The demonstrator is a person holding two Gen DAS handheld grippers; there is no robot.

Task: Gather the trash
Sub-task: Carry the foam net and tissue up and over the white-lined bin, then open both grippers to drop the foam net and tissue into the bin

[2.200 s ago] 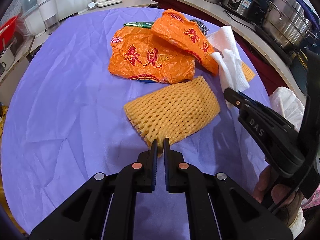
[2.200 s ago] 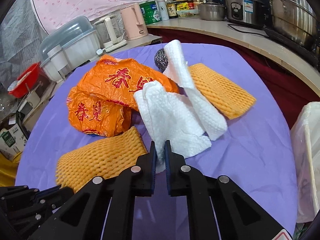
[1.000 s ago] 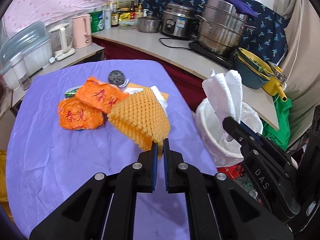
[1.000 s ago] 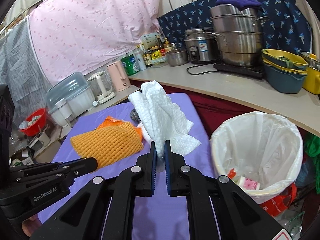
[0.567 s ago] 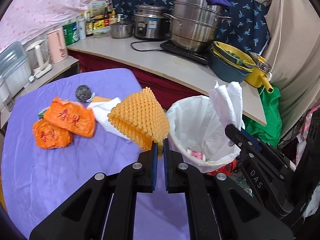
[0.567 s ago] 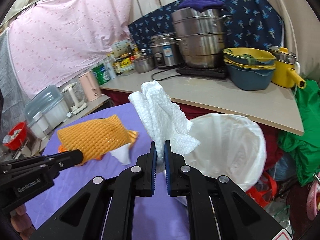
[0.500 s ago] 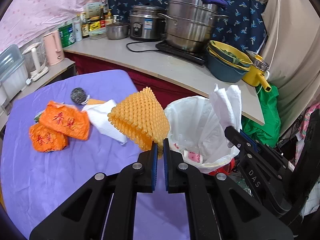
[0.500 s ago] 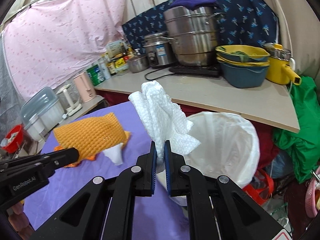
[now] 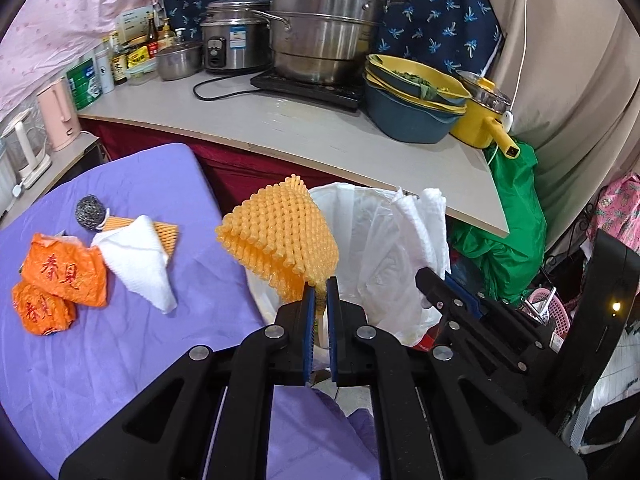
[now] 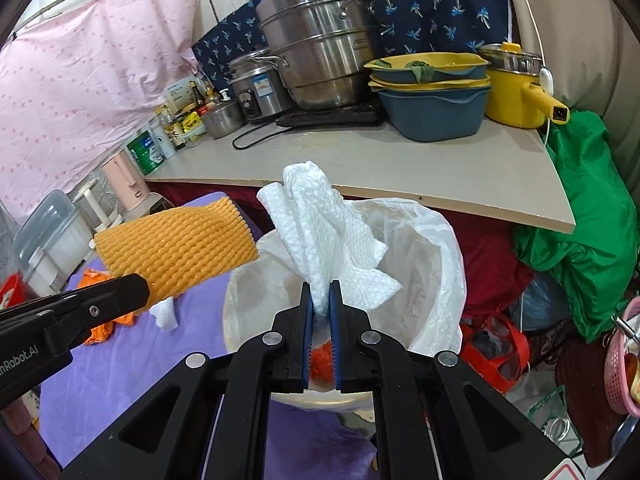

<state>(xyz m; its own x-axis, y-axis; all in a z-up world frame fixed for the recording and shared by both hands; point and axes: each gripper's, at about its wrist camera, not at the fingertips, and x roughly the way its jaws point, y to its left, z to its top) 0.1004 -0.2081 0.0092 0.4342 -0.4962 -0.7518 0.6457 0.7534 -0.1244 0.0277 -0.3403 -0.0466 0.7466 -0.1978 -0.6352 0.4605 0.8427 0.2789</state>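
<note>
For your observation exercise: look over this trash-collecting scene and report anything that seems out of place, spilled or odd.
Nothing looks spilled or damaged. The left gripper holds a foam net and the right gripper a paper towel at the bin. Wrappers, another towel and a scourer lie on the table, uncollected.

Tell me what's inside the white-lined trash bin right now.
In the right wrist view, orange-red trash shows at the bottom of the bin. The right gripper and its paper towel cover the rest.
</note>
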